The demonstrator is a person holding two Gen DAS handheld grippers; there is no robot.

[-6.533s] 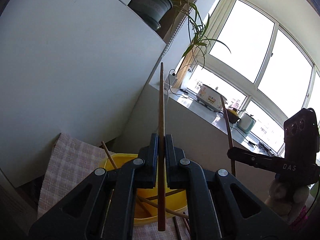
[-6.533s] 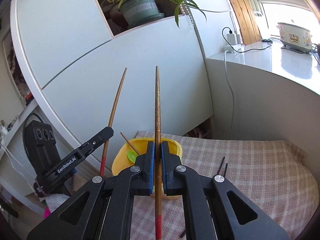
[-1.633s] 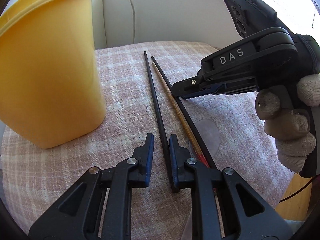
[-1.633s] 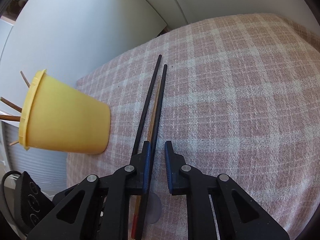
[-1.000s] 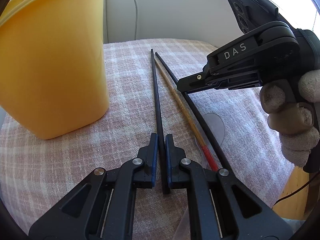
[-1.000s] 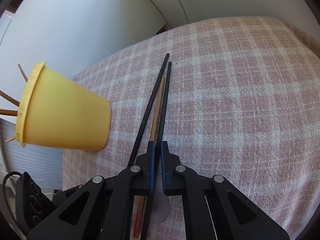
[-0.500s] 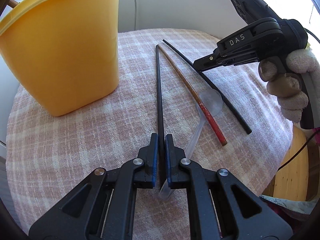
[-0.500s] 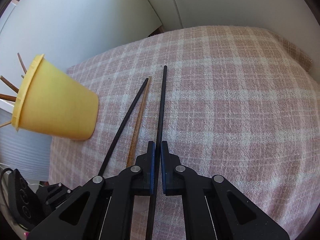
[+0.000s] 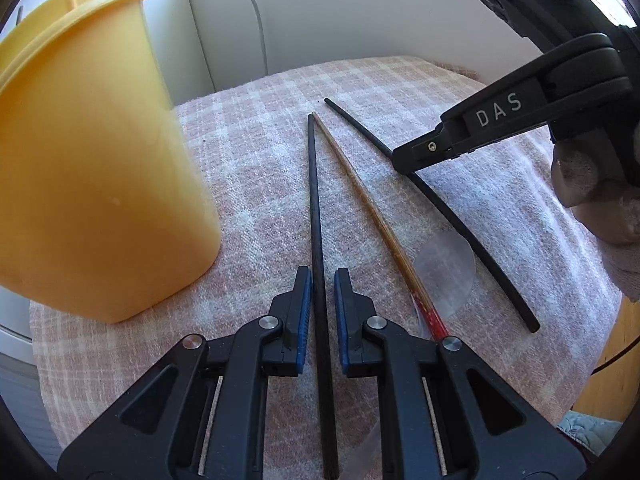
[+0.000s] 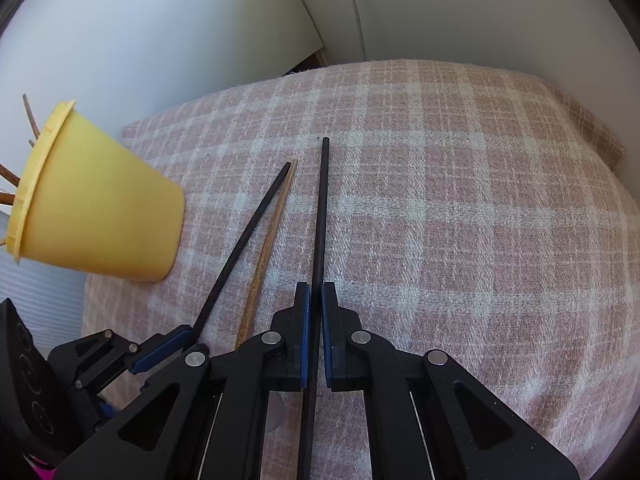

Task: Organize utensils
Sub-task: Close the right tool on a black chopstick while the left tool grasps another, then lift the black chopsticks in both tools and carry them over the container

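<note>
Left wrist view, left hand-held gripper (image 9: 319, 288) spread around slim black chopstick (image 9: 314, 200), right hand-held gripper (image 10: 314, 300) pinching another.

Table covered by pink-and-white checked cloth (image 10: 460, 200), woven texture, edges drooping at far right. Far side: white panel wall (image 9: 360, 12) with a vertical seam and a thin grey cable (image 9: 256, 20) running down it. In the right wrist view, pale curved white panels (image 10: 160, 32) behind the table, dark gap at their base. Wooden floor (image 9: 612, 364) at near right. Bright daylight from upper right, hard shadows on cloth.
</note>
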